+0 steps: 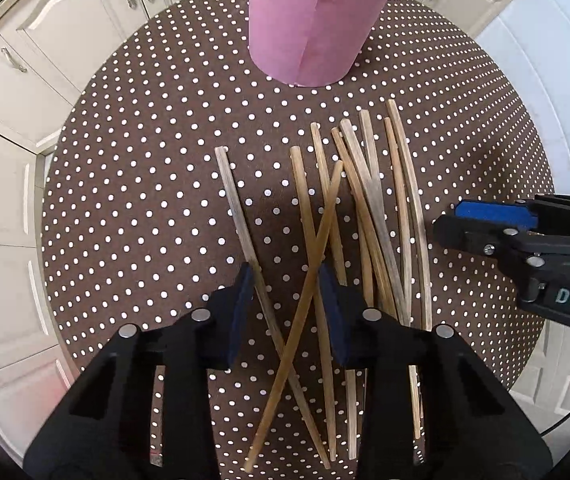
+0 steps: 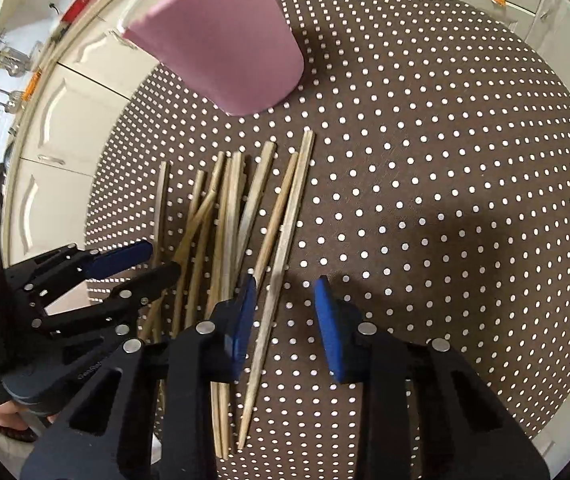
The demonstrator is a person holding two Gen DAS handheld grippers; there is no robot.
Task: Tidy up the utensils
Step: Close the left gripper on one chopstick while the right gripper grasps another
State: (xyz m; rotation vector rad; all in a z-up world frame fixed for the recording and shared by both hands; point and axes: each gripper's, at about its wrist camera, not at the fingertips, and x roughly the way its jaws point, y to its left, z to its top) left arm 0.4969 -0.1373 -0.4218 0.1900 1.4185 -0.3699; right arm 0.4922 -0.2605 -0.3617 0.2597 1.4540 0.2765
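Several wooden chopsticks [image 1: 369,216] lie in a loose pile on the round polka-dot table [image 1: 145,200], some crossing. A tall pink cup [image 1: 309,20] stands beyond them. My left gripper [image 1: 287,280] is open just above the near ends, straddling two crossed chopsticks [image 1: 305,292]. My right gripper [image 2: 283,292] is open above the right side of the chopstick pile [image 2: 229,216], with one pale chopstick [image 2: 281,264] between its fingers. The pink cup [image 2: 229,44] shows at the upper left. Each gripper shows in the other's view: the right one [image 1: 485,224], the left one [image 2: 141,260].
White kitchen cabinets [image 1: 25,80] surround the table on the left and far side. The table edge [image 1: 45,280] curves close on the left. Bare tablecloth [image 2: 445,160] lies to the right of the chopsticks.
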